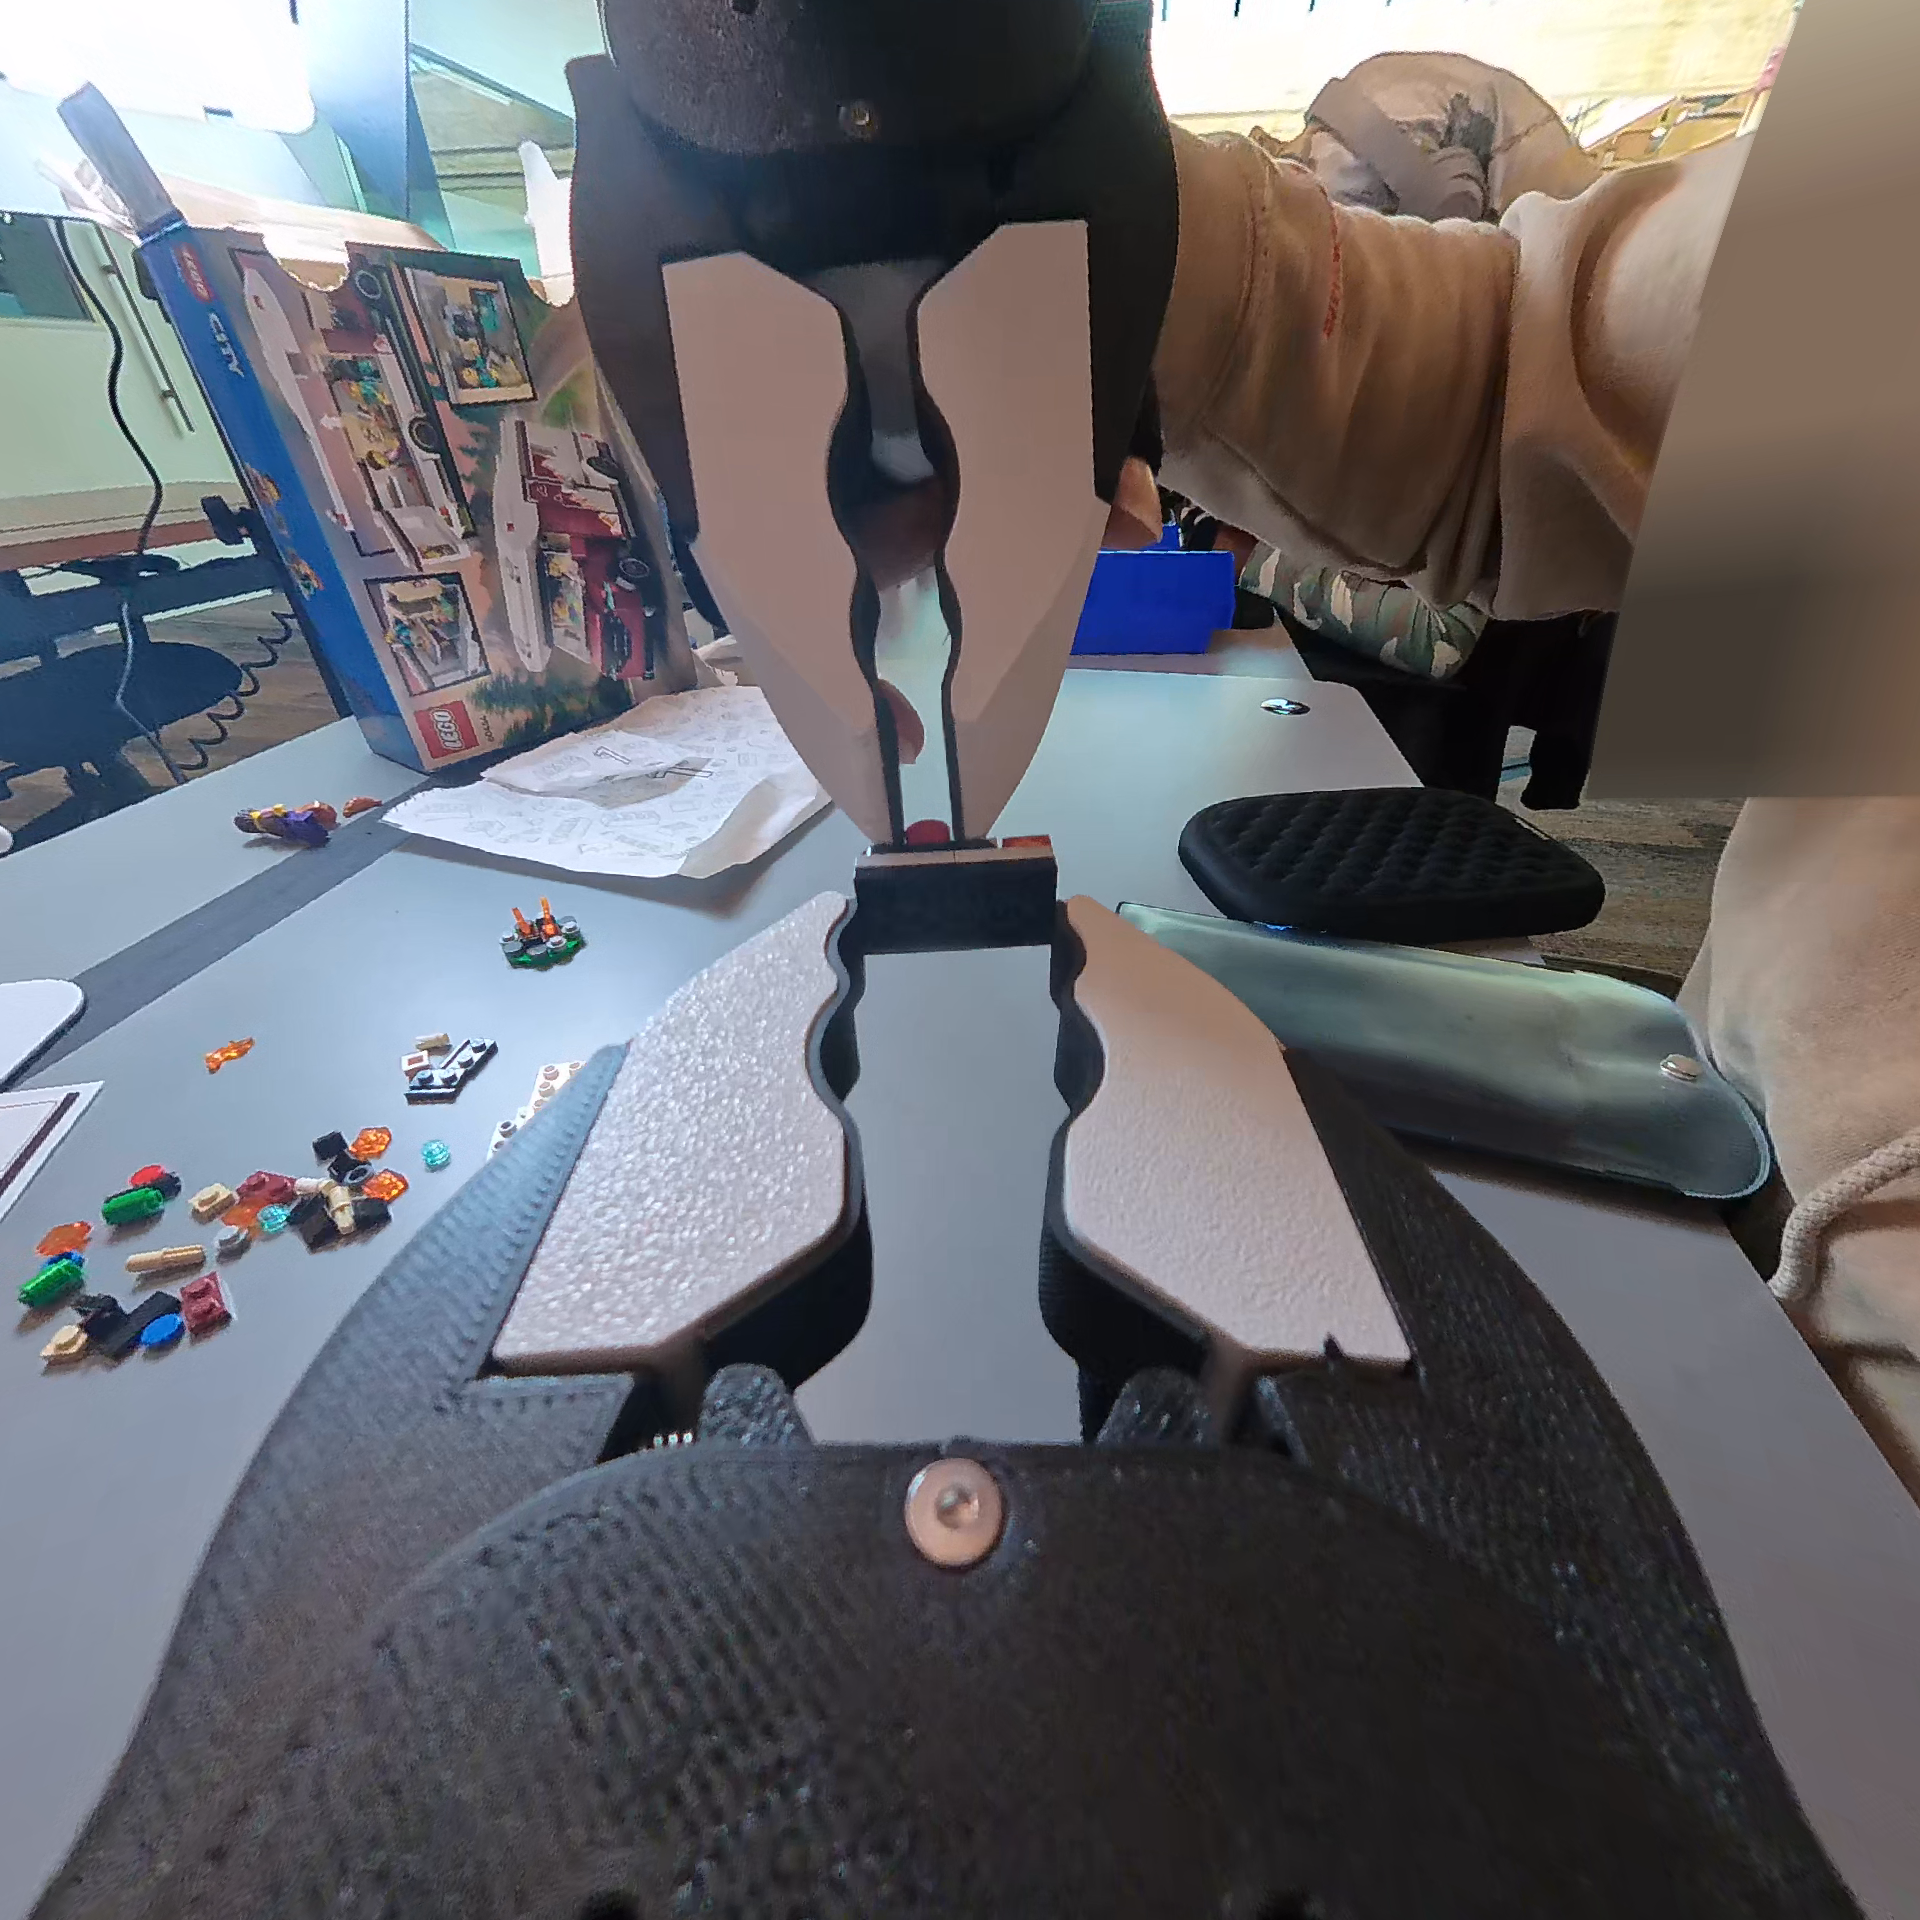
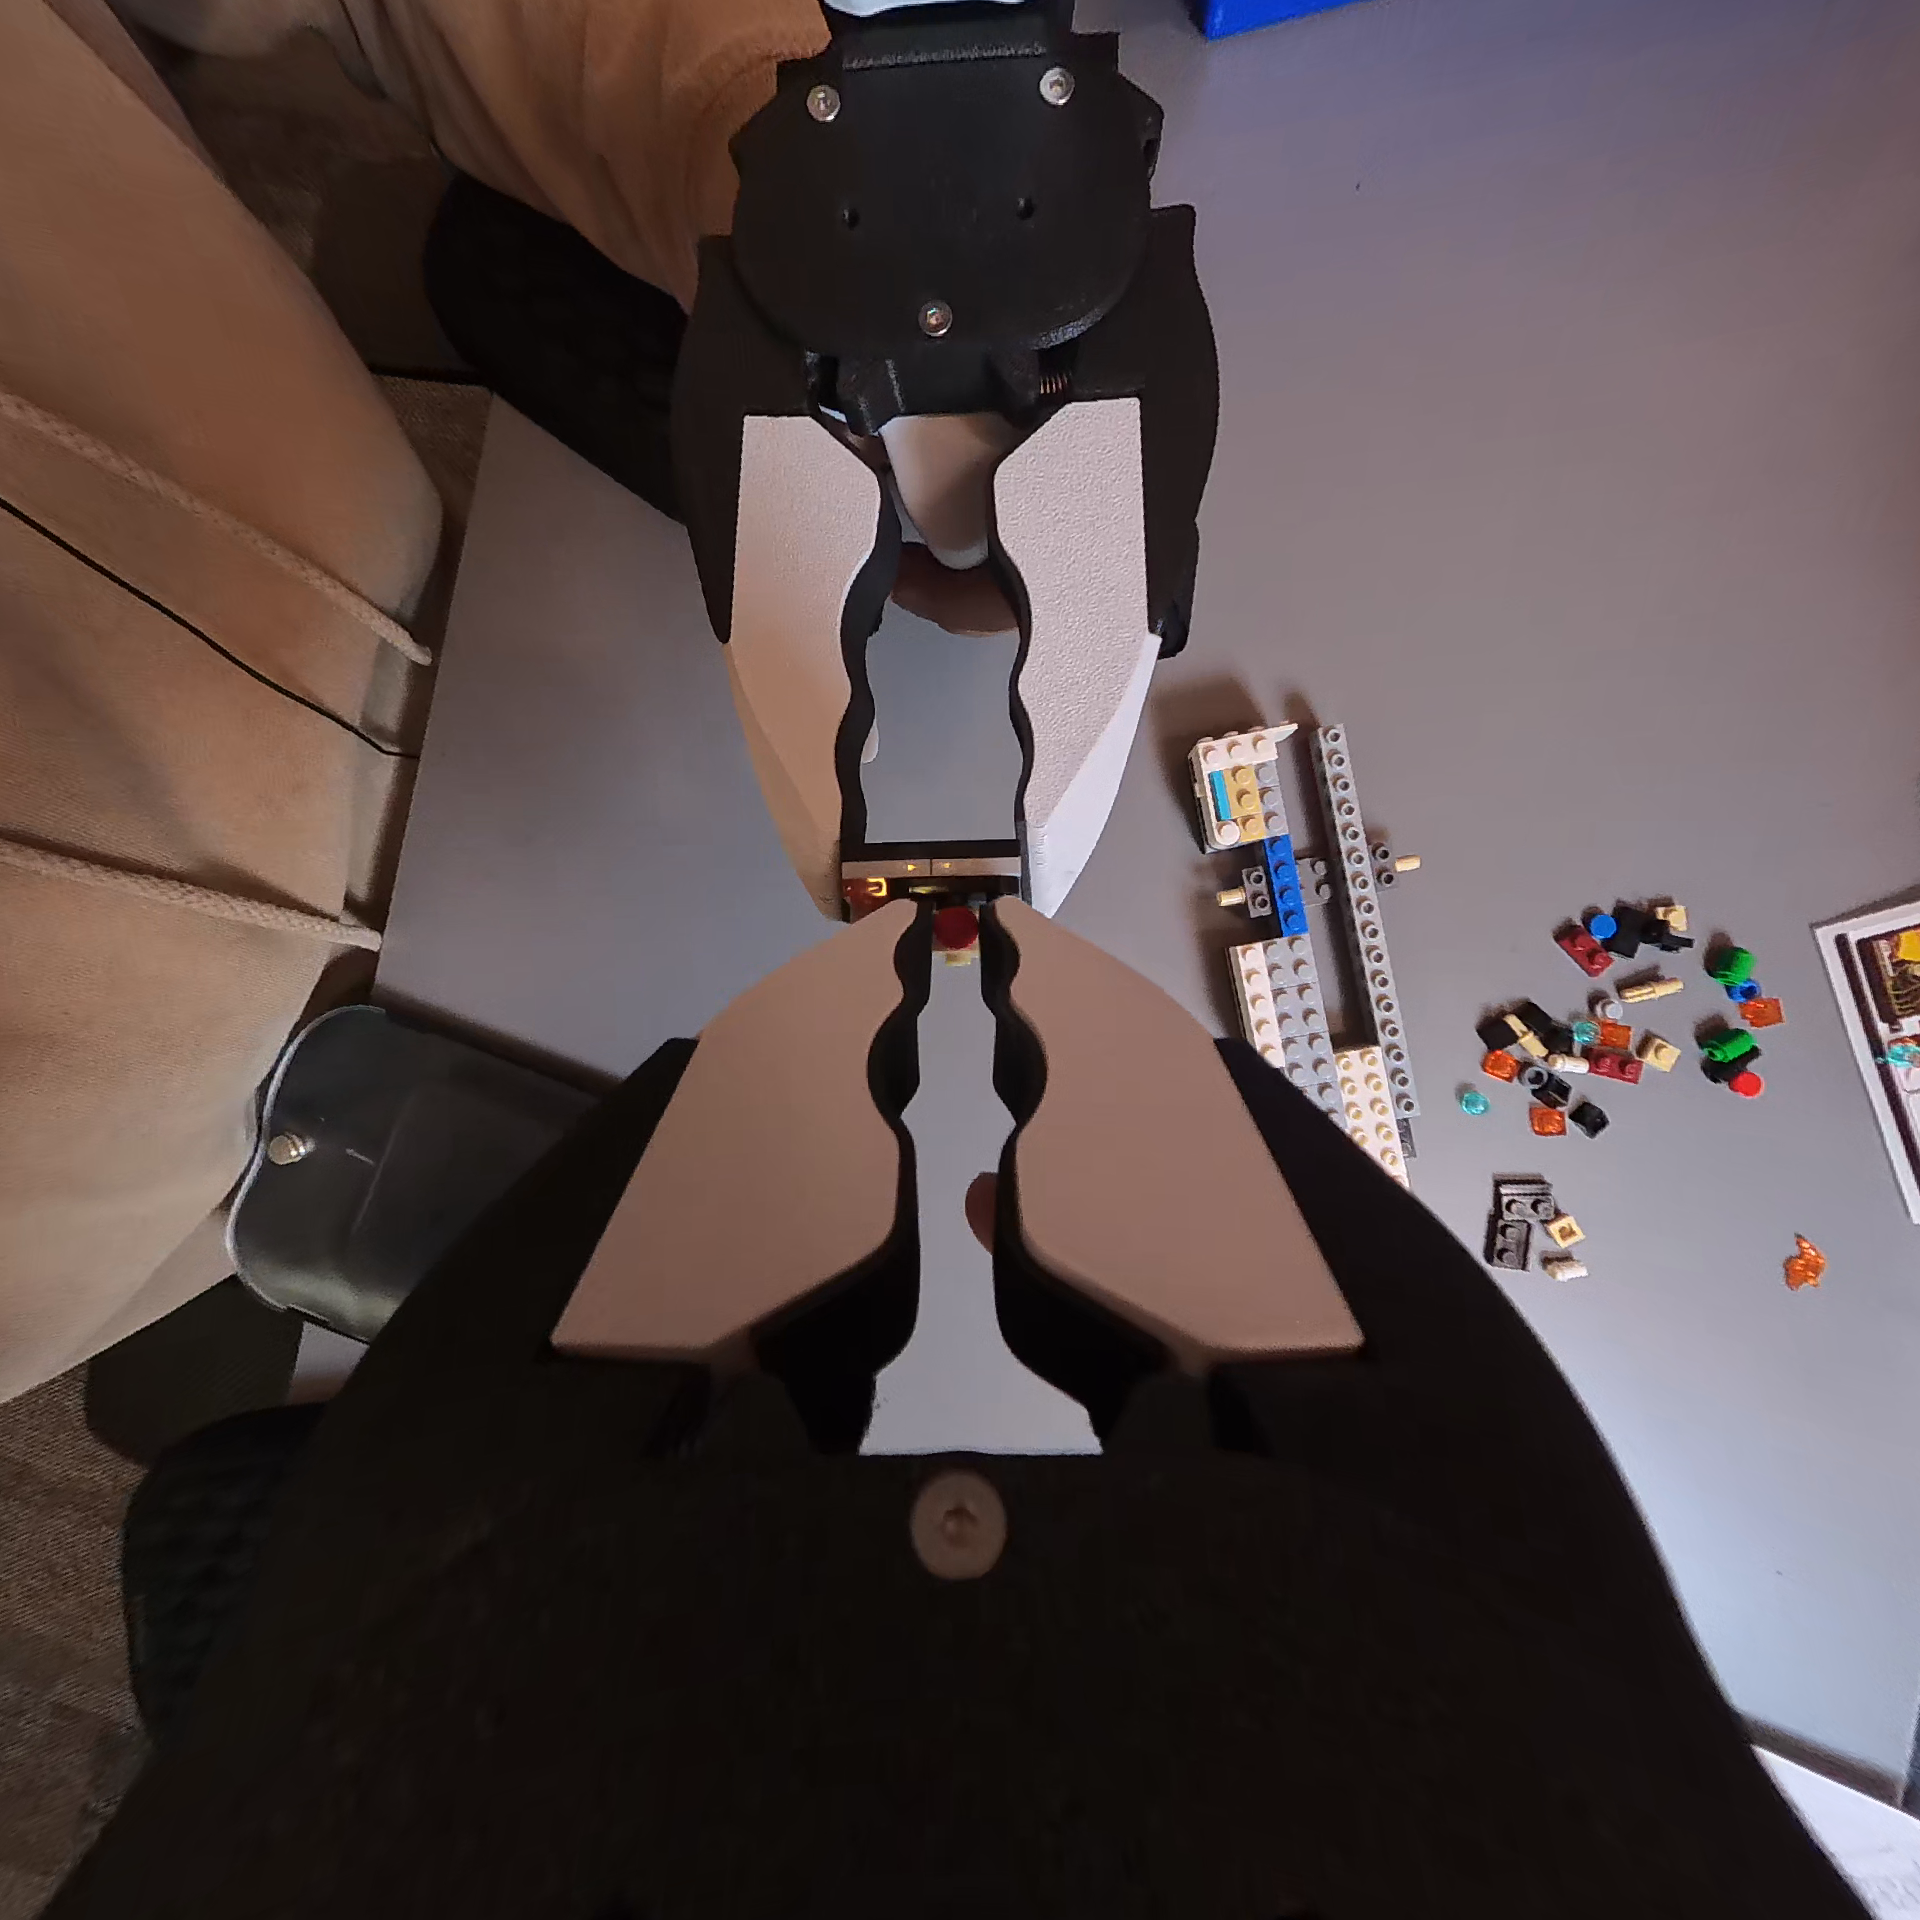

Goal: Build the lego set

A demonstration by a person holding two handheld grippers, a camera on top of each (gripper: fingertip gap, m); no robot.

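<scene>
Black textured housing and two pale grey fingers of the left claw [image 1: 956, 914] fill the near field of the left wrist view; its tips are clamped on the sides of a small black brick sub-assembly with a pale top layer [image 1: 954, 894], held just above the grey worktop [image 1: 727, 1558]. This grip is judged to serve as a brace, keeping the sub-assembly level and steady. From the opposite side the right claw [image 2: 948, 930] is brought down over it, its fingers pinched on a small red round stud piece [image 2: 954, 925], which is positioned at the top of the sub-assembly beside an orange tile [image 1: 1023, 842]; whether the stud is already seated cannot be told. The step in hand is judged to be the pressing of this piece into place, for which square alignment is needed.

Loose small bricks in red, green, orange, black and tan [image 1: 208, 1236] are left scattered on the worktop, within reach. A longer grey, white and blue plate assembly [image 2: 1320, 935] lies just beside the claws in the right wrist view. A blue printed set box [image 1: 416, 488] and a white paper bag [image 1: 613, 800] stand farther off.
</scene>
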